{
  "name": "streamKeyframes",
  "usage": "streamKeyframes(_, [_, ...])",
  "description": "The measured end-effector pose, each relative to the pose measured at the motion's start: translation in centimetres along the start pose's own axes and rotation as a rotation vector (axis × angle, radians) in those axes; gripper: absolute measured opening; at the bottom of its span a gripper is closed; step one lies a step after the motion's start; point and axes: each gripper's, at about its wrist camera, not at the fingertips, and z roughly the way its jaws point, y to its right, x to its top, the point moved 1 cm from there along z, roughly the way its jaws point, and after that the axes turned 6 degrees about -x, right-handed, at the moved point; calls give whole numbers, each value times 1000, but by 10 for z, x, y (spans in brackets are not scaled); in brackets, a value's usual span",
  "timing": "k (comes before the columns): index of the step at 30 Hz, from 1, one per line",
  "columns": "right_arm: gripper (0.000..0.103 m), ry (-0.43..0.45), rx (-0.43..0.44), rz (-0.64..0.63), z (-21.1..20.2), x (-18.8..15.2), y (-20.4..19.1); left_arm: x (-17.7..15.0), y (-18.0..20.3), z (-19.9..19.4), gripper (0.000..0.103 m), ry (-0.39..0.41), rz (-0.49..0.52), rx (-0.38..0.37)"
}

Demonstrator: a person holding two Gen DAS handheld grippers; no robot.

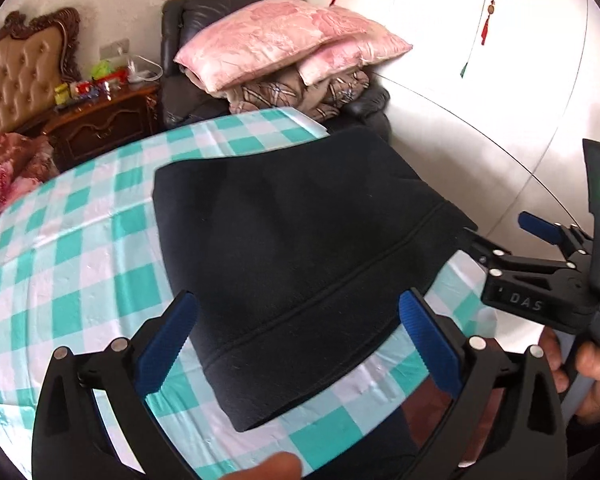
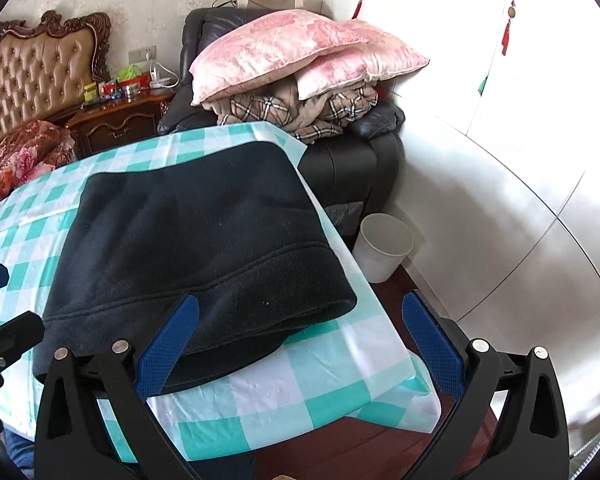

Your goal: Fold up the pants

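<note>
The black pants (image 1: 296, 240) lie folded into a thick rectangle on the green-and-white checked tablecloth (image 1: 72, 248); they also show in the right wrist view (image 2: 196, 248), near the table's right edge. My left gripper (image 1: 298, 344) is open and empty, its blue pads just above the near hem of the pants. My right gripper (image 2: 300, 344) is open and empty over the near right corner of the pants and the table corner. In the left wrist view the right gripper (image 1: 504, 236) shows at the right, open beside the pants' right edge.
Behind the table stands a dark armchair (image 2: 356, 160) piled with pink pillows (image 2: 292, 48) and a plaid blanket. A white bin (image 2: 384, 252) sits on the floor to the right. A wooden nightstand (image 1: 104, 120) and a bed lie at the left; white wardrobe doors (image 2: 520, 100) at the right.
</note>
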Motion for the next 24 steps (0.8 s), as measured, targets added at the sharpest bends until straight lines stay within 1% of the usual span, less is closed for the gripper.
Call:
streamKeyframes(2, [98, -1, -5, 5, 0, 1, 1, 1, -3, 1, 101, -2, -10, 8])
streamKeyframes(6, [98, -8, -5, 2, 2, -2, 1, 1, -5, 2, 101, -14, -28, -8])
streamKeyframes(21, [98, -15, 3, 5, 4, -2, 1, -1, -3, 6, 101, -20, -19, -22])
streamKeyframes(24, [98, -15, 2, 5, 4, -2, 1, -2, -1, 4, 101, -17, -18, -46])
